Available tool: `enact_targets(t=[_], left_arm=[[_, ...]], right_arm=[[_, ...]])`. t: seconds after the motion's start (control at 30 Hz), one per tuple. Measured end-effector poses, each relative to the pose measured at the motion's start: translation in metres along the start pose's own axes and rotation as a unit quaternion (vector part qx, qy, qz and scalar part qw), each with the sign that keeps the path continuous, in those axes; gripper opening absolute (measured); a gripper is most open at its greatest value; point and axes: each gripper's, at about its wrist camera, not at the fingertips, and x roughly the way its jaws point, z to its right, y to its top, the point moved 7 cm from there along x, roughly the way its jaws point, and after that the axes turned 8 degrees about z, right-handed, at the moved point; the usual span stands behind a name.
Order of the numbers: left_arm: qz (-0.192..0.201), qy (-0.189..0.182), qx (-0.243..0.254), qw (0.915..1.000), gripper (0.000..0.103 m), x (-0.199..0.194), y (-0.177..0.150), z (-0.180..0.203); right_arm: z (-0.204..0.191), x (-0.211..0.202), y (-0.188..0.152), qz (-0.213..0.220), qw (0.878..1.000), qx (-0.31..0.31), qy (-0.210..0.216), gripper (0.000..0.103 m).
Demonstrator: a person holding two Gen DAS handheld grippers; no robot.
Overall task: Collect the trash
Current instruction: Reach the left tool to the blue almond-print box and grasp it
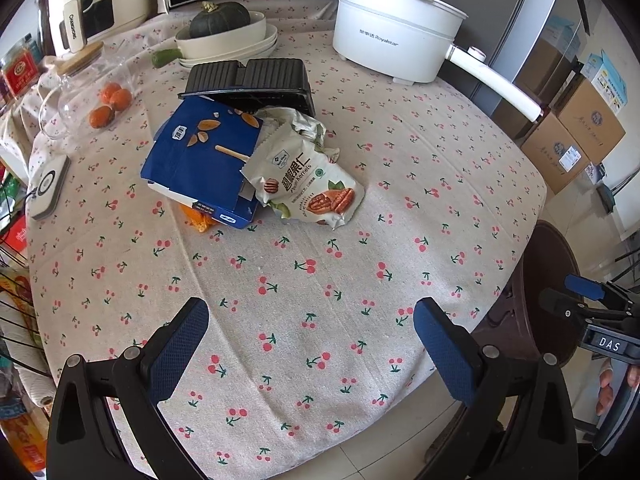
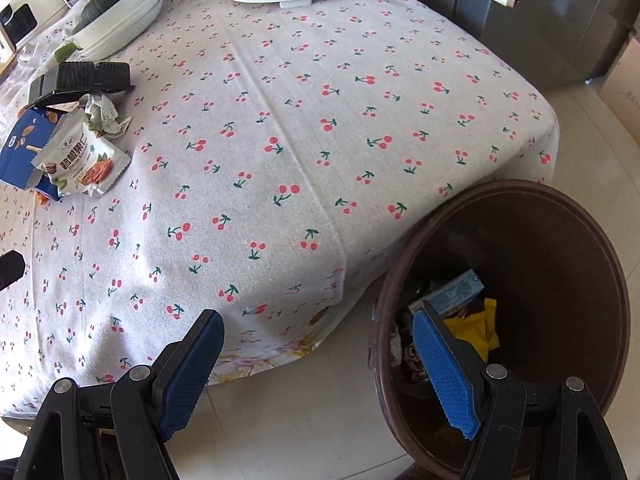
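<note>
A pile of trash lies on the cherry-print tablecloth (image 1: 320, 280): a blue carton (image 1: 200, 160), a white pecan snack bag (image 1: 304, 184), a crumpled wrapper (image 1: 308, 124), a black plastic tray (image 1: 256, 80) and an orange scrap (image 1: 196, 220) under the carton. The pile also shows in the right wrist view, with the carton (image 2: 20, 148) and the bag (image 2: 84, 160) at far left. My left gripper (image 1: 312, 328) is open and empty, well short of the pile. My right gripper (image 2: 320, 344) is open and empty at the table's corner, its right finger over the brown trash bin (image 2: 560, 240), which holds wrappers.
A white electric pot (image 1: 392, 36) with a long handle stands at the back right. Stacked white dishes with a dark squash (image 1: 224, 32), a glass jar with oranges (image 1: 92, 92) and a small white device (image 1: 46, 188) sit at the left. Cardboard boxes (image 1: 576, 136) stand on the floor.
</note>
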Motion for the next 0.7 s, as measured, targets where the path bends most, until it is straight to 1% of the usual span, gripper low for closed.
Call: enact_targets(t=[0.07,0.33,0.43,0.53,0.6,0.7], left_arm=[[0.002,0.003,-0.003,1.0000,0.103,-0.001,0.002,-0.006],[0.005,0.037,-0.009,0.9992,0.103,-0.004,0.015,-0.045],[0.008,0.035,-0.029,0.9989,0.103,-0.004,0.019,-0.060],[0.009,0.025,-0.042,0.9988,0.102,0.001,0.025,-0.068],[0.009,0.023,-0.035,0.9991,0.102,0.007,0.031,-0.068],[0.020,0.040,-0.007,0.9990,0.100,0.018,0.042,-0.066]], right_arm=[[-0.003,0.002,0.000,-0.002,1.000,-0.002,0.000,0.081],[-0.020,0.012,0.004,-0.006,1.000,-0.009,0.006,0.081],[-0.026,0.015,0.011,-0.004,1.000,-0.001,0.011,0.082],[-0.036,0.021,0.020,0.001,1.000,-0.013,0.011,0.082],[-0.044,0.026,0.024,0.000,1.000,-0.023,0.010,0.082],[-0.058,0.035,0.028,-0.002,0.999,-0.039,0.014,0.082]])
